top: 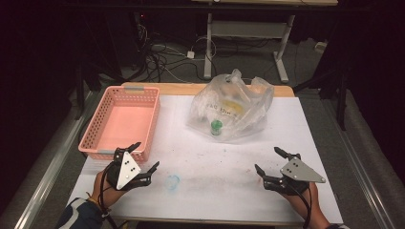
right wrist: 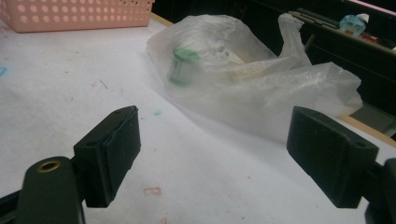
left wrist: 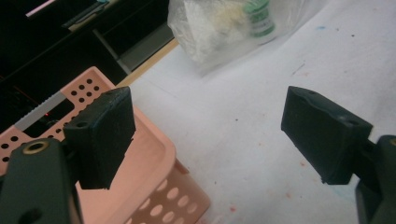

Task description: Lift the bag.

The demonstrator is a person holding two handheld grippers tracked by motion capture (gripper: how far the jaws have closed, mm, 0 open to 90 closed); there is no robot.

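A clear plastic bag [top: 232, 107] lies at the back middle of the white table, with a green-capped bottle [top: 217, 127] and pale items inside; the bag [right wrist: 247, 79] and bottle [right wrist: 181, 65] lie ahead of the right jaws. A pink perforated basket [top: 122, 121] sits empty at the left; its corner [left wrist: 159, 154] is under the left jaws. My left gripper [top: 144, 157] stands open beside the basket's near corner, holding nothing. My right gripper [top: 269, 161] stands open near the front right, holding nothing. In their own views the left gripper [left wrist: 210, 140] and right gripper [right wrist: 224, 158] frame bare table.
A small bluish ring-shaped mark or object [top: 173, 181] lies on the table [top: 224, 167] near the front, between the grippers. Beyond the table's far edge are a desk frame [top: 248, 33] and floor cables [top: 157, 57]. Dark surroundings flank both sides.
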